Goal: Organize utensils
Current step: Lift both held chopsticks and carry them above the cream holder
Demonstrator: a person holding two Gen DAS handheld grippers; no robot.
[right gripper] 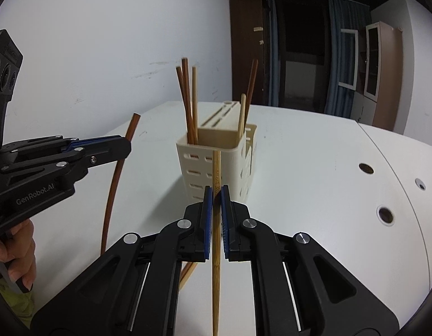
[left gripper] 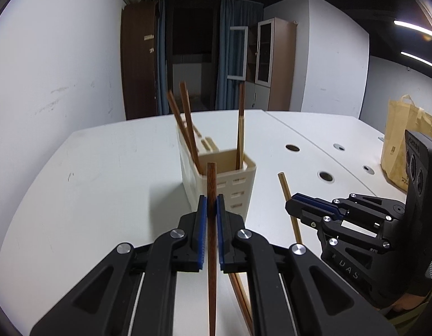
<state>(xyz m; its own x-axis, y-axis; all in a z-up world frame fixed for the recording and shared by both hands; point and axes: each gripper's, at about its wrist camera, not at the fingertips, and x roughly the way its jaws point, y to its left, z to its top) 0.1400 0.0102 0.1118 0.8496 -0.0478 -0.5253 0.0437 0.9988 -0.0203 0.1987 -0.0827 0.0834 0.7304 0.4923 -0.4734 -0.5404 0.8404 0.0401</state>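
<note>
Left wrist view: left tool (left gripper: 211, 205) clamps a dark brown wooden chopstick (left gripper: 211, 252) upright, just before the cream slotted plastic utensil holder (left gripper: 220, 180) on the white counter (left gripper: 104, 184); three chopsticks already stand inside, and two more lie below. Right wrist view: right tool (right gripper: 216, 196) grips a pale bamboo chopstick (right gripper: 216, 240). Both await insertion. Standing sticks may obstruct entry.

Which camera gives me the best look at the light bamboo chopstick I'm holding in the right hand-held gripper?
The right wrist view: the bamboo chopstick runs up the middle, clamped in the right hand-held gripper, with its grain and markings clear. The left wrist view shows it only from the side, thin and partly hidden behind that gripper.
</note>
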